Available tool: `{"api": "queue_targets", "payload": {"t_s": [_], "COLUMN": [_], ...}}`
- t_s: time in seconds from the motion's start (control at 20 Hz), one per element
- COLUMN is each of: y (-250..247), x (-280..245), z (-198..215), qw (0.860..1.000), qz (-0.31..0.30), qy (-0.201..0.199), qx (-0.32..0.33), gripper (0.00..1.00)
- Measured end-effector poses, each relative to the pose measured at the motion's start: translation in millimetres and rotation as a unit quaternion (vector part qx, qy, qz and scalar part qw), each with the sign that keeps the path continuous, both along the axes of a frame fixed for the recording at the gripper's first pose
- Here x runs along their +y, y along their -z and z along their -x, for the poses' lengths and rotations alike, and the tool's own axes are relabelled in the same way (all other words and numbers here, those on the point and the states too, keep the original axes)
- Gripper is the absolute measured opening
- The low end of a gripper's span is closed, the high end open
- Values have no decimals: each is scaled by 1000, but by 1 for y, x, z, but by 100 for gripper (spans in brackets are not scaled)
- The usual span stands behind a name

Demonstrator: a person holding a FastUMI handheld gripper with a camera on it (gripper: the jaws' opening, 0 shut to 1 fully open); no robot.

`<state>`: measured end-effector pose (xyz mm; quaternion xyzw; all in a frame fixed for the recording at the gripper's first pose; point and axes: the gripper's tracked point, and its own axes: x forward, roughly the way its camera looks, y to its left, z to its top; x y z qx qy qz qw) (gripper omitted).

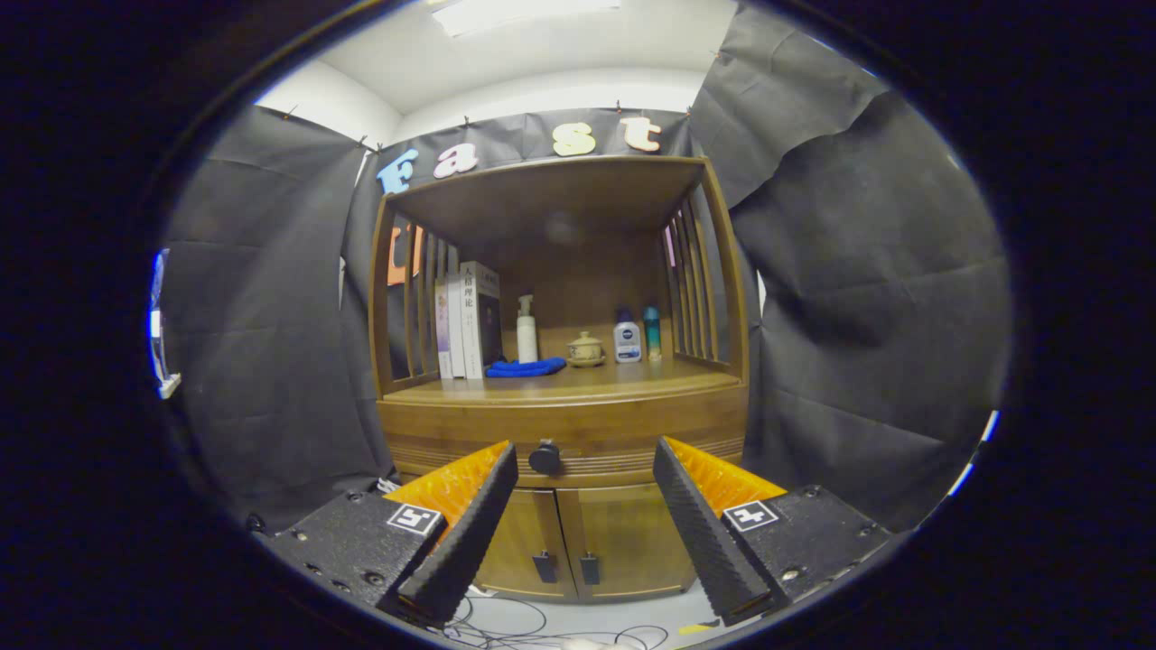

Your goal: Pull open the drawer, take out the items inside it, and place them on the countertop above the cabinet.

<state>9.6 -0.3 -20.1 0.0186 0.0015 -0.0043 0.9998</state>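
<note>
A wooden cabinet stands ahead of me. Its drawer (623,433) is shut, with a round dark knob (545,458) on its front. My gripper (585,451) is open and holds nothing. The knob lies beyond the fingertips, close to the left finger (470,524), and nothing touches it. Above the drawer runs the wooden countertop (614,381), under an open shelf roof. The drawer's inside is hidden.
On the countertop stand books (468,320), a white pump bottle (526,329), a blue cloth (526,367), a small lidded cup (585,348) and two small bottles (635,336). Two lower doors (582,537) sit under the drawer. Cables (542,627) lie on the floor.
</note>
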Motion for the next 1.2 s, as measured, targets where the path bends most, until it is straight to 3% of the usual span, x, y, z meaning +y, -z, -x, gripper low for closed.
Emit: {"api": "queue_targets", "payload": {"t_s": [0.5, 0.8, 1.05, 1.2], "y": [62, 79, 90, 98], "x": [40, 36, 31, 32], "z": [-93, -165, -196, -203], "qw": [998, 995, 994, 992], "qz": [27, 41, 57, 60], "qy": [-8, 23, 34, 41], "qx": [63, 82, 91, 107], "gripper": [99, 99, 86, 72]}}
